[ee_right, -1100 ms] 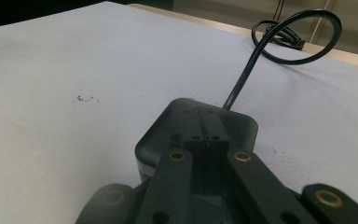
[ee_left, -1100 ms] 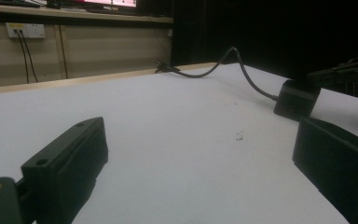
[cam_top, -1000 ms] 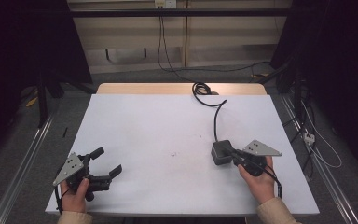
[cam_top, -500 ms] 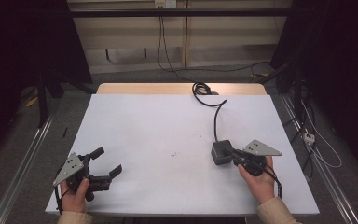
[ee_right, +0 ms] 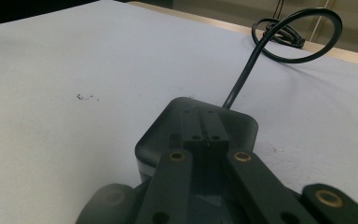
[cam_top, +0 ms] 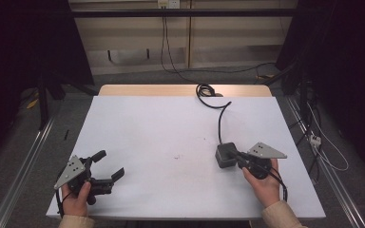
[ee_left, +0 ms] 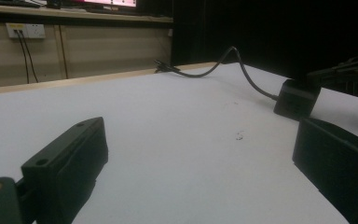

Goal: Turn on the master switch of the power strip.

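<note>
left hand-held gripper (cam_top: 108, 167) gapes empty near the table's (cam_top: 171, 123) front edge — right hand-held gripper (cam_top: 233, 154) closed, empty, over the black box (cam_top: 225, 155).

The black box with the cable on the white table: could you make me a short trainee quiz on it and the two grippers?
1. True or false: the left gripper is open with nothing between its jaws.
2. Where is the right gripper? A) shut, tips over the black box B) open, at the table's far edge
3. Where does the cable from the box run?

Key: 1 true; 2 A; 3 to a coil at the table's far edge.
</note>
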`<state>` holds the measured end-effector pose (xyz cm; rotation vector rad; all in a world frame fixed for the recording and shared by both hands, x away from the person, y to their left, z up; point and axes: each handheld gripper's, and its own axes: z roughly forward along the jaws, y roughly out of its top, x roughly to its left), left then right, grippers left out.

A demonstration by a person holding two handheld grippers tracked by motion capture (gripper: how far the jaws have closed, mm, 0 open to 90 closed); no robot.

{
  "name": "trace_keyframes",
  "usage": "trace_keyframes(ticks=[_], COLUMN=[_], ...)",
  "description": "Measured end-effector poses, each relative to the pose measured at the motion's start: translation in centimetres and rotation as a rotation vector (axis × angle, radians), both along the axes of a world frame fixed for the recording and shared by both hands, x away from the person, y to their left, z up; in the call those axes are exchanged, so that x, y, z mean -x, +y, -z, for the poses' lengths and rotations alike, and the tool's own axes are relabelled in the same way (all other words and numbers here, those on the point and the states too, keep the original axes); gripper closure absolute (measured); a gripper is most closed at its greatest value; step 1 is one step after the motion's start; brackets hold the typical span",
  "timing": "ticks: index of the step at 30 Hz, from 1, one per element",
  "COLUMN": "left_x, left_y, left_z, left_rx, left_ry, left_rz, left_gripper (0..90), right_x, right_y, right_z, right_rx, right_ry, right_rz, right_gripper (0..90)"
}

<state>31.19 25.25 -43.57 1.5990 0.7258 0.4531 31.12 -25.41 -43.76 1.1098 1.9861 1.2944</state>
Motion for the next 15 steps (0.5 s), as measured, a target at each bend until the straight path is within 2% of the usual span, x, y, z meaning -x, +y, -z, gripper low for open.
trace_keyframes(ticks=[15], left_x=[0.01], left_y=[-0.02], left_z=[0.02], left_rx=[-0.002], left_ry=[0.002], left_rz=[0.001], left_gripper=[3.0], right_x=[0.00], right_y=[0.05], right_z=[-0.04], right_rx=[0.005], right_ry=[0.004], right_rz=[0.003], right_gripper=[90.0])
